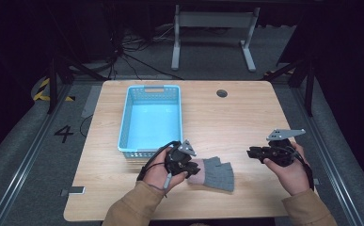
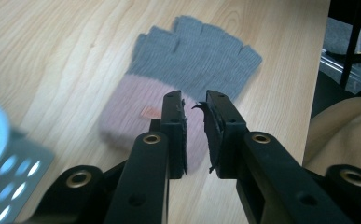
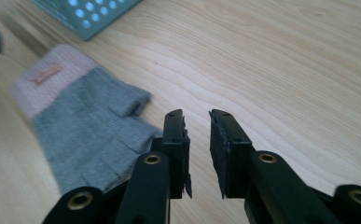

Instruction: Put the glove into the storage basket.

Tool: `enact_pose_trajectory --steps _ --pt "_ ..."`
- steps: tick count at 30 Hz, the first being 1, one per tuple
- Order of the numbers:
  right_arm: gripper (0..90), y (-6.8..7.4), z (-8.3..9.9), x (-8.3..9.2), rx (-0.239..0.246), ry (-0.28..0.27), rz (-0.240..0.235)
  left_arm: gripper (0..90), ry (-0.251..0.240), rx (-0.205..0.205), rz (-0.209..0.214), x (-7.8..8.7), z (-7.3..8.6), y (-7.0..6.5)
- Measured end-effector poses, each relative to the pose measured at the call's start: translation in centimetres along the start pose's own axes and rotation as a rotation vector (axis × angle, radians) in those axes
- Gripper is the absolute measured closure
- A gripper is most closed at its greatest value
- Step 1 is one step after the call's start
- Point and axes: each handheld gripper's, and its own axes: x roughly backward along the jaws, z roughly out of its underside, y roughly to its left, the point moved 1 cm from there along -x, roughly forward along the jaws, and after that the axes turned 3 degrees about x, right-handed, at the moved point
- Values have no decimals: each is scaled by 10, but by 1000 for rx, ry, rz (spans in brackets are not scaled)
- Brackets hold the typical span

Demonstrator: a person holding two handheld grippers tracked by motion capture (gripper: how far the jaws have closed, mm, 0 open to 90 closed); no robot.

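A: What sits toward the surface's left?
B: A light-blue perforated plastic basket (image 1: 151,120), near the far edge.
A: And the left gripper (image 2: 195,105)?
B: Held low near the front edge, jaws slightly parted over the pink cuff of a ribbed grey fingerless glove (image 2: 187,88), pinching nothing.
A: The right gripper (image 3: 197,122)?
B: Angled leftward beside the glove, narrowly parted, empty. Its hand (image 1: 290,172) partly hides it.

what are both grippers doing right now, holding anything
left gripper: open, over the glove's pink cuff, gripping nothing
right gripper: open, empty
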Motion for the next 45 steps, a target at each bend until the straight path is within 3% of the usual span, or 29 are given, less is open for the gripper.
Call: enact_pose_trajectory --steps 2,3,8,16,18,20,30,33,42,45 --pt "740 2 -2 1 -16 -22 -56 746 16 -4 21 -6 -5 -2" --pt "734 3 -3 1 -12 -26 -63 728 23 -12 21 -9 -7 -3" --pt "703 4 -4 1 6 -17 -57 646 46 -12 14 -22 -15 -4" --pt "672 -3 -1 7 -28 -37 -42 540 75 -19 17 -45 -20 0" --pt "660 -3 -1 7 -30 -39 -57 496 80 -32 9 -51 -19 -3" --pt "659 -3 -1 7 -43 -56 -103 484 75 -35 8 -55 -19 -4" --pt "640 -1 -2 5 -37 -55 -118 362 74 -39 -15 -70 -24 3" --pt "635 -1 -1 4 -38 -54 -127 347 97 -40 -16 -76 -23 4" --pt "611 0 -1 3 -39 -58 -138 314 85 -63 -8 -80 -25 1" --pt "604 0 -2 2 -38 -56 -139 311 104 -61 -8 -83 -25 3"
